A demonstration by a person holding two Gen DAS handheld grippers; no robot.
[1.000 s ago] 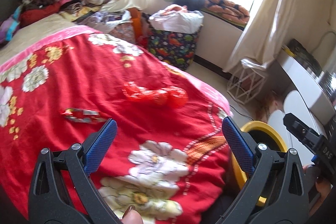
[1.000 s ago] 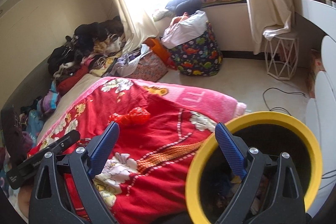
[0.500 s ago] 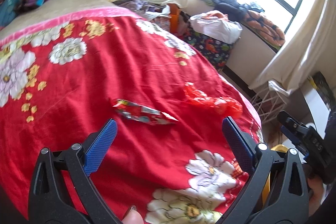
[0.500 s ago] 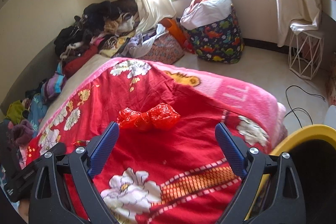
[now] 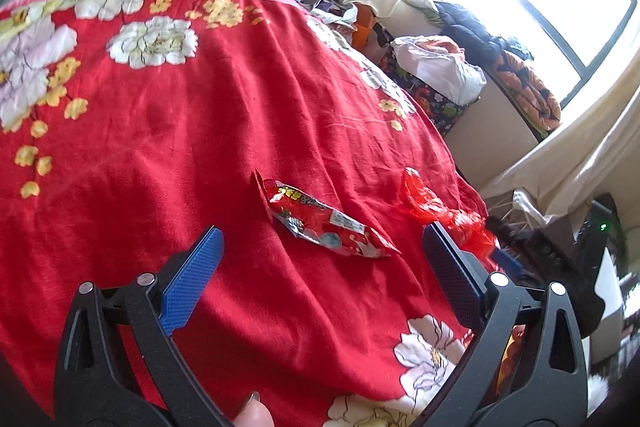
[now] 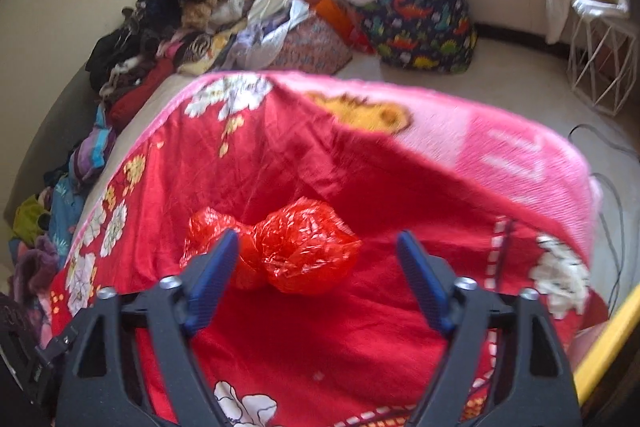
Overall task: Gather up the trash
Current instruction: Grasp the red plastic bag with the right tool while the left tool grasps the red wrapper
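Observation:
A red snack wrapper (image 5: 324, 223) lies on the red flowered blanket (image 5: 200, 131), just ahead of my open left gripper (image 5: 320, 239), between its blue fingertips. A crumpled red plastic bag (image 5: 444, 211) lies to its right near the bed's edge. In the right wrist view that bag (image 6: 292, 251) sits between the blue fingertips of my open right gripper (image 6: 318, 241), close to the left one. The yellow rim of a bin (image 6: 608, 339) shows at the lower right.
Piled clothes (image 6: 168, 19) line the wall at the head of the bed. A dinosaur-print bag (image 6: 424, 19) stuffed with laundry and a white wire stand (image 6: 600, 67) stand on the floor by the window. A cable (image 6: 600, 143) lies on the floor.
Both grippers have moved forward over the bed. The wrapper now sits between the left fingers, the red bag between the right fingers. The yellow bin has slid almost out of view.

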